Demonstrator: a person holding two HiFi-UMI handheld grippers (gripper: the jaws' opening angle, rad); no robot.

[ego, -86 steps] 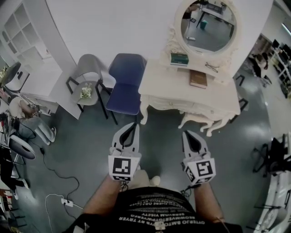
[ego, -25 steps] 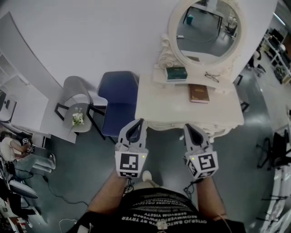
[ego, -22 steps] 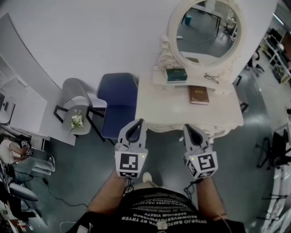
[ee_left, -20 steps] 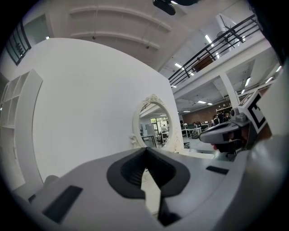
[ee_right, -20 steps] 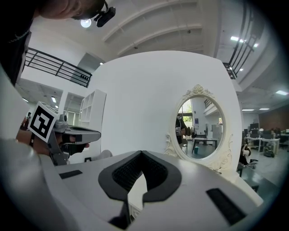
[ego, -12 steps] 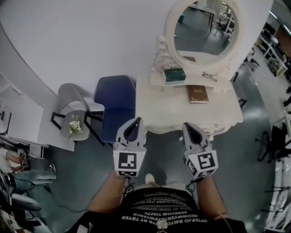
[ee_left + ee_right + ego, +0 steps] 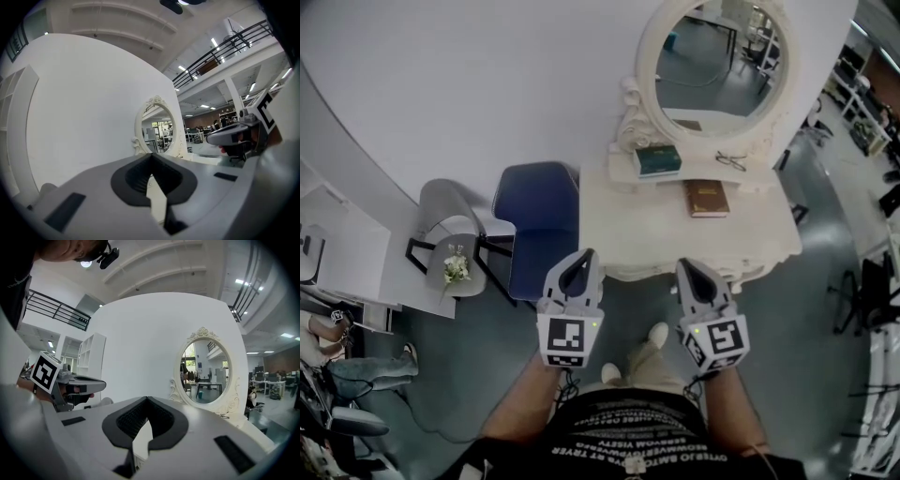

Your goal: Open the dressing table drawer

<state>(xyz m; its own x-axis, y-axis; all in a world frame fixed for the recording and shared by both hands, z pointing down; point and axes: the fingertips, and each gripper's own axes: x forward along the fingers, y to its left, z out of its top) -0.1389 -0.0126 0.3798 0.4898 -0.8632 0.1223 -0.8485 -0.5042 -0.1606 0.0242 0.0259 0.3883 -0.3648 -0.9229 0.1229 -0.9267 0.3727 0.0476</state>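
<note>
Blue padded chair [image 7: 539, 220] stands just beside the cream dressing table [image 7: 741, 239]; a sideways swing of the left hand-held gripper [image 7: 584, 255] could knock it. That one and the right hand-held gripper [image 7: 686, 264] are both pressed together and empty. The drawer sits hidden beneath the surface's smooth, scalloped front edge, so a blind reach could miss its pull.

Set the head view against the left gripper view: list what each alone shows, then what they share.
Head view only: the blue chair, the brown book and the flowers. Left gripper view only: the ceiling lights and the balcony railing. Both: the oval mirror, the dressing table, the white wall and the right tool.
</note>
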